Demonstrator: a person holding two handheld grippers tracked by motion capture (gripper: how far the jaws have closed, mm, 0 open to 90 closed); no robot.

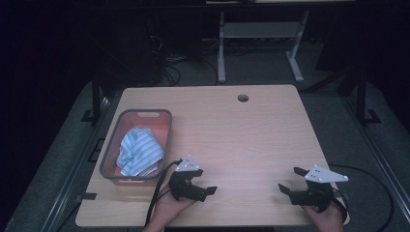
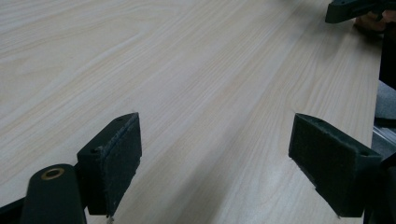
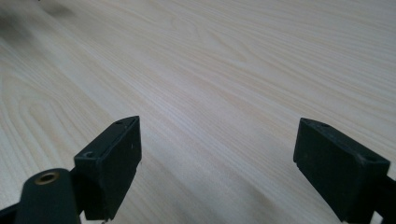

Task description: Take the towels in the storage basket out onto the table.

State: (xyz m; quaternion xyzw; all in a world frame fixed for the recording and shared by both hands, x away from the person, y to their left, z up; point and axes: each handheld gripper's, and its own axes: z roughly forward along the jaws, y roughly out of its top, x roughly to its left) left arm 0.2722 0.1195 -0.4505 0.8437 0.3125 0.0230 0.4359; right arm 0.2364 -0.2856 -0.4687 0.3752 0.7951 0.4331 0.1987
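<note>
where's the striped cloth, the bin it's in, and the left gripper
blue-and-white striped cloth (image 1: pixel 139 151), high view, middle of its crumpled top
grey-rimmed orange plastic bin (image 1: pixel 145 112), high view, far rim
left gripper (image 1: pixel 205 181), high view, between its open fingers

A pale wooden worktop (image 1: pixel 251 140) spans the middle of the frame, with a round hole (image 1: pixel 242 98) near its upper edge. Beyond it, at upper centre, a grey desk frame (image 1: pixel 261 30) stands on the dark floor (image 1: pixel 270 65), cables (image 1: pixel 169 60) at upper left.

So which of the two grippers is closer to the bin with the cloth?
The left gripper. It sits just off the near right corner of the grey bin holding the striped cloth, while the right gripper is across the table.
</note>
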